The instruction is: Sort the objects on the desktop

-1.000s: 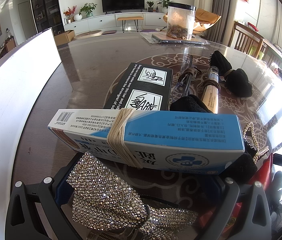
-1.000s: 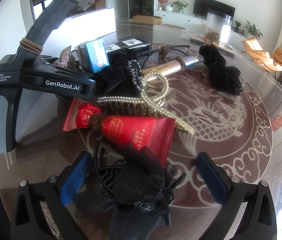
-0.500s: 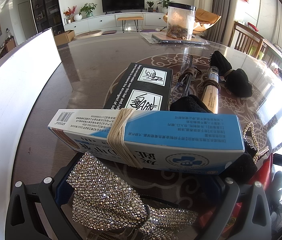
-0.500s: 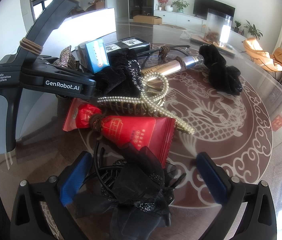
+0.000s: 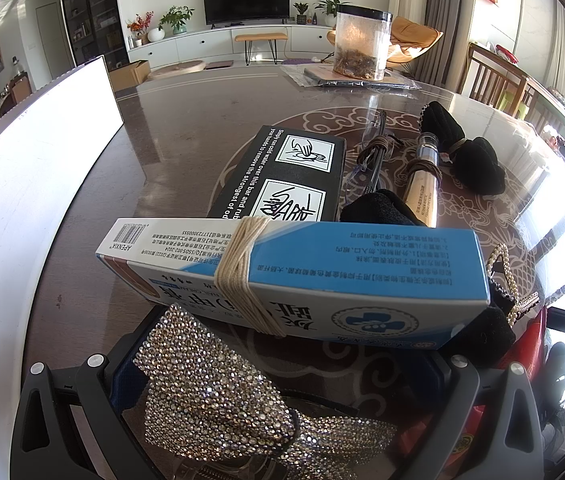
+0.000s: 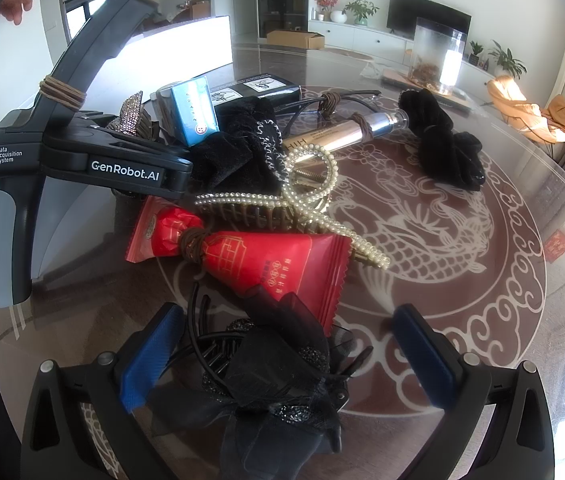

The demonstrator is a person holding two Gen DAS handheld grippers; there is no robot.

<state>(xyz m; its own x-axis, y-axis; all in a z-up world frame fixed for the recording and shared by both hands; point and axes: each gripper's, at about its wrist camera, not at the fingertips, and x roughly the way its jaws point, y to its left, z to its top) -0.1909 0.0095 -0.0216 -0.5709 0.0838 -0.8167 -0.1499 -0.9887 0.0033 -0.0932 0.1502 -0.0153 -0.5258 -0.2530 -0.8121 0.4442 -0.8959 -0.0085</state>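
In the left wrist view my left gripper [image 5: 282, 396] is open, and a rhinestone bow clip [image 5: 218, 392] lies between its fingers on the table. Just beyond stands a blue and white box [image 5: 322, 272] bound with twine, with a black box [image 5: 286, 176] behind it. In the right wrist view my right gripper [image 6: 286, 360] is open around a black lace bow clip [image 6: 278, 376]. Ahead lie a red packet [image 6: 266, 260] tied with a brown hair band, a pearl clip [image 6: 302, 200] and a black velvet scrunchie [image 6: 234, 148]. The left gripper's body [image 6: 122, 160] stands to the left.
A banded tube [image 5: 422, 184], banded glasses [image 5: 374, 152] and a black scrunchie [image 5: 470, 156] lie farther out on the round glass table [image 6: 462, 240]. A white board [image 5: 22, 200] stands along the left. A clear jar [image 5: 360, 44] sits at the far edge. A hand [image 6: 18, 0] shows top left.
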